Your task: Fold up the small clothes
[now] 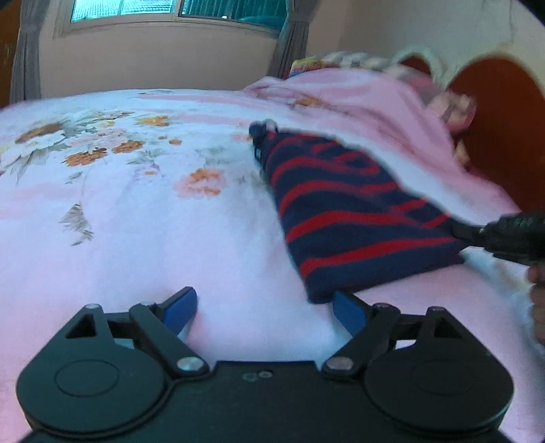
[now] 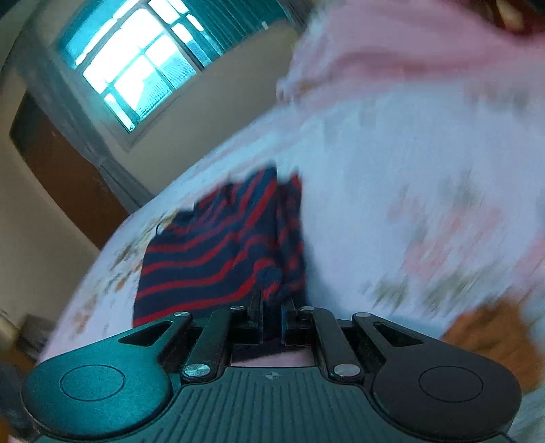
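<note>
Across the right half of the left wrist view, the striped garment (image 1: 354,218), navy with red bands, lies on the flowered bedsheet (image 1: 136,204). My left gripper (image 1: 265,306) sits low in the frame with its blue fingers (image 1: 180,305) spread wide and nothing between them; the right-hand finger tip is just beside the garment's near corner. At the right edge of that view my right gripper (image 1: 470,233) meets the garment's edge. In the right wrist view, blurred, my right gripper (image 2: 271,306) has its jaws pressed together on a fold of the garment (image 2: 211,252), which fills the centre-left of the frame. A pink blanket (image 1: 357,98) lies bunched at upper right, and a window (image 1: 177,8) runs along the top.
</note>
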{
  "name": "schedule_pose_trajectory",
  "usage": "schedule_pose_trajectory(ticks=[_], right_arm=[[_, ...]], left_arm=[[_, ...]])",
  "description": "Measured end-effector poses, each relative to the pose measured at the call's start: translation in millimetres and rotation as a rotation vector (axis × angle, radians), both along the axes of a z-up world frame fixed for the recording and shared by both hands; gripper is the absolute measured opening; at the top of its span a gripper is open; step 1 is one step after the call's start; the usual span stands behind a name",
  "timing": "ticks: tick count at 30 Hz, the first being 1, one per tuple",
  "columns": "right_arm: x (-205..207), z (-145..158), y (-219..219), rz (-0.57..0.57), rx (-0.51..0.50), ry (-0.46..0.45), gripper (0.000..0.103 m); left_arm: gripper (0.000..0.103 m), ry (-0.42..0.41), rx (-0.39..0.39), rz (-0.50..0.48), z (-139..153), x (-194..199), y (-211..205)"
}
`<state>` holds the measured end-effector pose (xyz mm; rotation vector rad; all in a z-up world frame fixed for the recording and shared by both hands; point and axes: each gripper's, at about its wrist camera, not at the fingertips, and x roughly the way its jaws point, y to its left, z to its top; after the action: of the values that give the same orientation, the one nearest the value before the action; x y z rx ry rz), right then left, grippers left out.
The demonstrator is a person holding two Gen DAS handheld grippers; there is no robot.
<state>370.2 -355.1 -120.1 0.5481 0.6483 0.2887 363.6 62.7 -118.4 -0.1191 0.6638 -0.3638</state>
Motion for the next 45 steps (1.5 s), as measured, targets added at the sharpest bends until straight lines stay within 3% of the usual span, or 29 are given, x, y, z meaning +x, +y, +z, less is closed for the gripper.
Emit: schedule_pose_trajectory(ticks=[2,6,10,12,14,16,17,19,23,25,28,30,31,33,34,36,40,42,44,45], right_arm=[[-1.1,18.8,3.1,0.028,-0.08,-0.082,0.007],[35.8,41.8,39.6,0.09,-0.261,-0.186,0.007],[64.4,64.0,53.8,0.086,-0.271,-0.269,0.007],[90.4,57.2,70.2,0.194,-0.312,-0.236,0.007],[107.5,33.1,84.6,0.281,-0.421,-0.192,0.007],[128.7,-18.2,75.3,0.216,-0.517,-0.026,0.0],[125.1,-26.4,63.0,0.183,-0.488,-0.044,0.0],[117.7,-19.9,61.1,0.154,-0.521,-0.047,0.0],[106.6,9.2,49.3,0.125,-0.447,-0.131,0.0],[116.7,24.5,53.7,0.125,-0.417,-0.168,0.0],[141.4,27.9,71.5,0.167,-0.466,-0.186,0.0],[172.7,6.6,80.2,0.178,-0.54,-0.092,0.0],[189.2,-12.9,76.8,0.135,-0.586,0.009,0.0],[192.7,-20.7,58.5,0.101,-0.549,0.042,0.0],[190.3,-15.4,52.7,0.095,-0.524,0.056,0.0],[169.8,4.5,36.4,0.083,-0.435,-0.011,0.0],[120.0,27.2,23.8,0.139,-0.319,-0.067,0.0],[93.5,17.0,24.1,0.15,-0.306,-0.042,0.0],[84.7,-8.0,35.1,0.205,-0.335,0.066,0.0],[74.6,-12.0,36.3,0.19,-0.357,0.042,0.0]], left_arm=[[0.085,-0.041,-0.072,0.061,11.6,7.1,17.5],[0.084,-0.061,-0.093,0.148,19.3,68.8,19.9],[0.084,-0.038,-0.132,0.126,17.8,122.4,6.6],[0.085,-0.047,-0.113,0.087,12.9,136.2,-8.0],[0.087,-0.026,-0.044,0.084,0.2,150.6,-25.5],[0.094,-0.002,0.005,0.077,-17.4,160.7,-37.9],[0.094,-0.006,0.012,0.075,-18.5,162.2,-42.0],[0.091,-0.014,0.0,0.065,-10.8,160.6,-40.8],[0.091,-0.103,-0.057,0.084,5.2,150.3,-24.2],[0.091,-0.121,-0.052,0.079,9.5,154.5,-25.4],[0.091,-0.102,-0.019,0.054,7.6,170.6,-40.0],[0.094,-0.034,0.065,0.048,-3.4,186.0,-53.1],[0.095,-0.009,0.072,0.042,-9.5,190.4,-54.6],[0.092,-0.006,0.051,0.049,-4.3,189.4,-50.0],[0.091,-0.017,0.045,0.056,2.6,184.9,-47.2],[0.091,-0.081,-0.002,0.044,19.3,165.8,-38.5],[0.091,-0.062,-0.031,-0.009,21.3,127.3,-33.1],[0.092,-0.024,-0.018,-0.035,9.1,114.0,-37.0],[0.094,0.034,0.059,-0.024,-10.7,110.3,-43.7],[0.092,0.031,0.042,-0.009,-11.0,106.6,-40.2]])
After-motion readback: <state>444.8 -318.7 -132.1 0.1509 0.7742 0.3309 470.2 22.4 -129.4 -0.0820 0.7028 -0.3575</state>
